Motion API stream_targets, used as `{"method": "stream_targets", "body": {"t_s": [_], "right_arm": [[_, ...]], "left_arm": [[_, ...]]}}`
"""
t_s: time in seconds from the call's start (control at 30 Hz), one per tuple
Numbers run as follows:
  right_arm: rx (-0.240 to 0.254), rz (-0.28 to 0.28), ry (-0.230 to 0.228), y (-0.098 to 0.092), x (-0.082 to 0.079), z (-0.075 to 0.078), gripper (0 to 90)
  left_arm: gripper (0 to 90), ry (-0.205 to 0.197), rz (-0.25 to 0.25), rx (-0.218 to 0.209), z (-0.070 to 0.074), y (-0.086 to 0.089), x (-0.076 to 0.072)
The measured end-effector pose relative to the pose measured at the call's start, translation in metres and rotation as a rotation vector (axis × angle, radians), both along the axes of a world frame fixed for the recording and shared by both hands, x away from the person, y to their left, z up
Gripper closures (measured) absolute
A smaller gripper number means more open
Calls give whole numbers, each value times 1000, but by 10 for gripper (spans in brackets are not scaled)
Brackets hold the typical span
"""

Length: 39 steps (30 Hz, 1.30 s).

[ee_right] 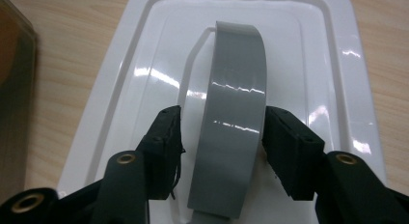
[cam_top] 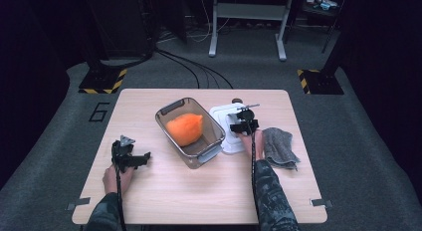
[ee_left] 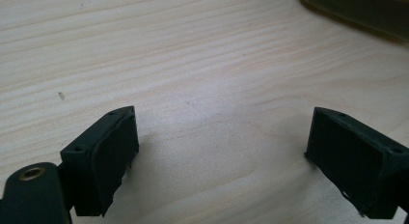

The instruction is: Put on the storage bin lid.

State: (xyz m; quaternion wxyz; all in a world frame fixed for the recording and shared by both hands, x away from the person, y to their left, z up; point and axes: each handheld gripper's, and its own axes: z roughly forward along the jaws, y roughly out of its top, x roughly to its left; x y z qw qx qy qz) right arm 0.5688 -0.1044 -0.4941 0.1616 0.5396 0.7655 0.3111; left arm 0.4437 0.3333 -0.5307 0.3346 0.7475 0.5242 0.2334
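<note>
The lid's (ee_right: 144,89) near edge is cut off. The right gripper (ee_right: 219,137) straddles its grey handle (ee_right: 236,127), right pad touching, left just clear (lid at the bin's (cam_top: 171,109) 3 o'clock). The left gripper (ee_left: 219,151) rests level, jaws wide apart.

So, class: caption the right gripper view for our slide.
Right gripper straddling the white lid's grey handle.

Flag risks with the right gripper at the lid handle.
1. The right gripper has a gap at its left pad, so the grey handle may sit off-centre and slip.
2. The white lid lies against the clear bin holding the orange thing; lifting could knock it.
</note>
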Motion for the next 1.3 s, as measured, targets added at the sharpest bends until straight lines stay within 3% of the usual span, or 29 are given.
{"method": "stream_targets", "body": {"t_s": [0.1,0.2,0.3,0.4,0.43,0.67,0.73,0.87,1.03,1.1,1.3], "right_arm": [[2,-2,6,2,1,-3,578],[49,-22,10,0,1,-5,637],[91,-36,14,0,0,-5,655],[101,-30,13,1,0,-4,662],[99,-27,-5,1,0,-2,662],[103,-21,-17,3,-2,17,665],[93,-17,-39,4,-3,22,665],[114,-23,-48,-2,-2,31,666],[93,-7,-95,-4,-5,48,666],[105,-16,-88,-7,-5,52,666],[73,-21,-99,-18,-8,70,666]], "left_arm": [[107,0,0,-1,0,0,0],[107,0,0,-1,0,0,0],[107,-2,1,-3,0,0,0],[107,-2,0,-2,0,0,0],[107,-2,1,-2,0,0,0],[107,-2,2,-3,0,0,0],[107,-2,4,-2,0,0,0],[107,-2,4,-3,0,-1,0],[107,-2,4,-3,0,-1,0],[107,-2,4,-2,0,-1,0],[107,-1,5,-2,0,-1,0]]}}
